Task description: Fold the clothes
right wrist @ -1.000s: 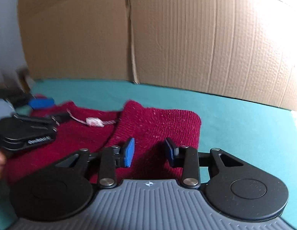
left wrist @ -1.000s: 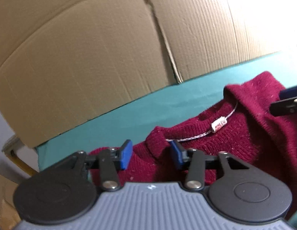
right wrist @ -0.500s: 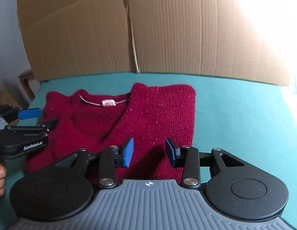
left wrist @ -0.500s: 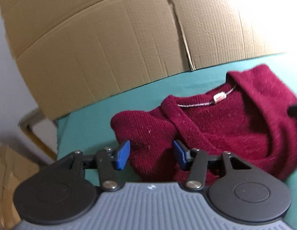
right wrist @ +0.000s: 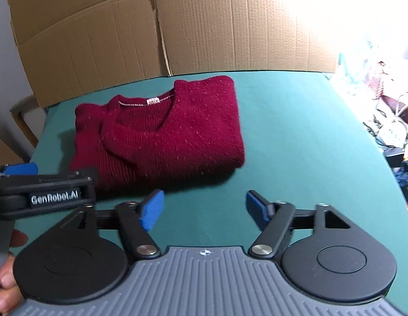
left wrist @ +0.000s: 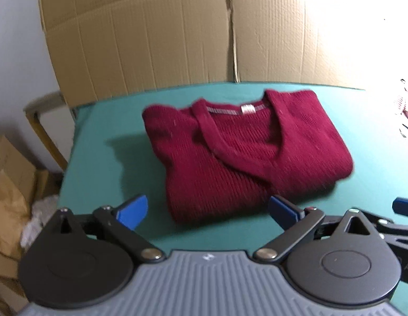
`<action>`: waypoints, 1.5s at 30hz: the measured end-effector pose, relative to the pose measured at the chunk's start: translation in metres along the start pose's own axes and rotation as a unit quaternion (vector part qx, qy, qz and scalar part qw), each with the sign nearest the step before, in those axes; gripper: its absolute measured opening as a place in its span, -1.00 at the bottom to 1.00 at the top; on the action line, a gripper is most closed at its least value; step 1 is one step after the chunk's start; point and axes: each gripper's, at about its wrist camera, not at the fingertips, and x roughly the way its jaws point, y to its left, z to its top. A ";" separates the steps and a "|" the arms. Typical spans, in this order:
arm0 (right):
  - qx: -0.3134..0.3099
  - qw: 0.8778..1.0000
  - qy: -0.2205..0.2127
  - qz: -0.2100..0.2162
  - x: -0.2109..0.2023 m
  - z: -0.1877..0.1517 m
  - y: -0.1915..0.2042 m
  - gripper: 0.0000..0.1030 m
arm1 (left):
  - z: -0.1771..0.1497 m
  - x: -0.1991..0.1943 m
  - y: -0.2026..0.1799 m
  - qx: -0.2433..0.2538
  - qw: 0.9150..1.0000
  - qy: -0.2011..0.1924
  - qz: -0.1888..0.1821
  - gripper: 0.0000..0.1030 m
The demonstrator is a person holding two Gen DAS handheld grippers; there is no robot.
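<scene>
On the green table [left wrist: 104,131]: red knit sweater [left wrist: 243,152] lies folded, compact.
Both tools, left [left wrist: 206,210] and right [right wrist: 204,208], gape wide, holding nothing; soft, floppy, light knit, best pinched at edge folds.

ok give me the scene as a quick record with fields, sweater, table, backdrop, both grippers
sweater: dark red knit sweater, folded into a compact rectangle, neckline and white label facing up
table: green table, sweater lying flat on it
backdrop: cardboard sheet standing behind the table
left gripper: left gripper open, holding nothing, short of the sweater's near edge
right gripper: right gripper open, holding nothing, over bare green surface
</scene>
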 end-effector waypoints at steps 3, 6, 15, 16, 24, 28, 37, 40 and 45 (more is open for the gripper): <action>-0.001 1.000 0.001 -0.002 -0.010 -0.002 -0.003 0.45 | -0.010 -0.011 -0.010 0.012 1.000 0.001 0.011 0.95; 0.003 1.000 0.009 0.002 -0.017 -0.004 -0.011 0.47 | -0.015 -0.022 -0.020 0.012 1.000 0.000 0.017 0.99; 0.001 1.000 0.014 0.002 -0.038 -0.012 -0.041 0.56 | -0.024 -0.048 -0.048 0.001 1.000 -0.004 0.028 0.99; -0.001 1.000 0.013 0.002 -0.039 -0.014 -0.042 0.57 | -0.025 -0.049 -0.050 -0.001 1.000 -0.004 0.031 0.99; -0.041 0.999 0.012 0.003 -0.044 -0.027 -0.038 0.60 | -0.039 -0.055 -0.051 -0.034 0.998 0.006 0.054 0.99; -0.033 0.999 0.018 0.001 -0.046 -0.031 -0.039 0.63 | -0.043 -0.056 -0.050 -0.037 0.998 0.009 0.053 0.99; -0.012 0.998 0.044 -0.035 -0.049 -0.038 -0.038 0.64 | -0.044 -0.060 -0.052 -0.003 1.000 0.000 0.023 0.99; 0.001 0.998 0.043 -0.039 -0.053 -0.041 -0.036 0.64 | -0.042 -0.061 -0.050 0.000 1.000 -0.003 0.014 0.99; 0.007 0.998 0.037 -0.056 -0.059 -0.047 -0.032 0.64 | -0.042 -0.066 -0.054 0.023 0.999 -0.020 -0.012 0.99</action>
